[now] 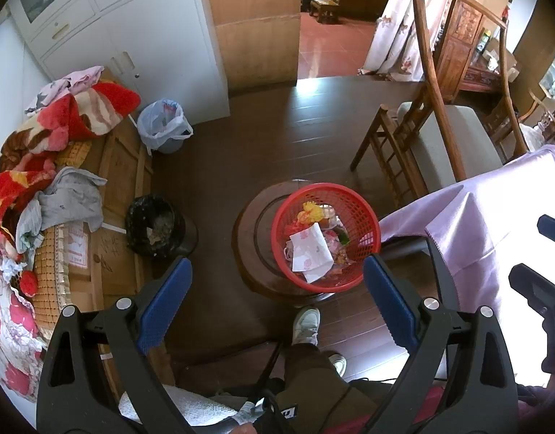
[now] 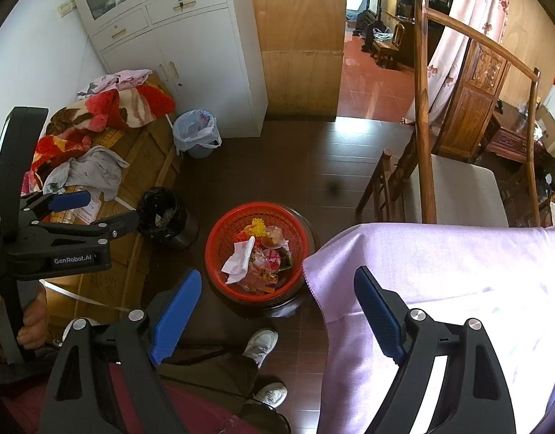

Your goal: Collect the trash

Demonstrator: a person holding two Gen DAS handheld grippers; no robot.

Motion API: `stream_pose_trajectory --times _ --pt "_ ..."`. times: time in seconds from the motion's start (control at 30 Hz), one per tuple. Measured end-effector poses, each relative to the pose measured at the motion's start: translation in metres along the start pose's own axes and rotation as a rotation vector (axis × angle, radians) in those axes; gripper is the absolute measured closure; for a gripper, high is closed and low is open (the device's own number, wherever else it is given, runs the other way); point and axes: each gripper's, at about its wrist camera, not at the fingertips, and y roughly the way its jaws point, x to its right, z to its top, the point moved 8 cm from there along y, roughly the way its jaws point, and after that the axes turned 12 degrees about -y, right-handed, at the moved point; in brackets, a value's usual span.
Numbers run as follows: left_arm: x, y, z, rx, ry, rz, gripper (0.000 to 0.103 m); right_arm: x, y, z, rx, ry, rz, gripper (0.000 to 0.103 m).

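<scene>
Black-lined bin [image 1: 156, 229] beside red basket [image 1: 364, 217]

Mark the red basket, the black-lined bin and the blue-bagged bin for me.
red basket [image 1: 364, 213]: left wrist view, bare mesh wall on its right.
black-lined bin [image 2: 147, 206]: right wrist view, black liner at the rim.
blue-bagged bin [image 1: 147, 123]: left wrist view, bag's left side.

Ahead of my grippers lies a dark plank floor [image 1: 248, 144], with daylight glaring where it meets the red-tiled room [image 1: 331, 47] past the doorway. Forward and left stands a white metal cabinet [image 2: 190, 47] against the white wall [image 2: 35, 54]. Forward and right a wooden chair [image 2: 454, 181] with a grey seat faces floral curtains [image 2: 462, 25].
</scene>
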Motion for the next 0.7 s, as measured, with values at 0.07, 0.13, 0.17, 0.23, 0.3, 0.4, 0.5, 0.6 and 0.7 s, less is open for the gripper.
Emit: stream_pose_trajectory --times 0.07,0.13,0.17,0.23,0.3,0.4,0.5,0.6,0.7 --pt "0.0022 -0.0007 0.0005 0.001 0.003 -0.002 0.011 0.0003 -0.0008 -0.0008 0.0 0.0 -0.001 0.018" --pt "0.0042 -0.0012 0.0008 0.002 0.005 -0.004 0.011 0.0005 -0.0011 -0.0012 0.001 -0.002 -0.002 0.018" --pt "0.005 -0.0013 0.0011 0.003 0.007 -0.005 0.011 0.0004 -0.0009 -0.001 0.0 -0.001 0.0 0.018" --pt "0.0056 -0.0023 0.0012 0.004 0.011 -0.007 0.011 0.0006 -0.0009 -0.0014 -0.001 -0.001 -0.001 0.018" --pt "0.0072 -0.0027 0.0009 0.005 0.015 -0.008 0.011 0.0008 -0.0009 -0.0014 -0.001 0.001 -0.001 0.018" --pt "0.0088 -0.0017 0.0004 0.002 0.022 -0.007 0.011 0.0015 -0.0011 -0.0027 -0.002 0.005 0.0 0.018" --pt "0.0099 -0.0008 -0.0004 0.001 0.026 -0.006 0.011 0.0035 -0.0013 -0.0046 -0.005 0.004 0.002 0.018" --pt "0.0103 -0.0011 -0.0011 0.001 0.024 -0.007 0.011 0.0053 -0.0011 -0.0062 -0.01 -0.001 -0.001 0.018" --pt "0.0103 -0.0012 -0.0014 0.002 0.025 -0.008 0.011 0.0068 0.0008 -0.0073 -0.02 -0.002 -0.006 0.018"
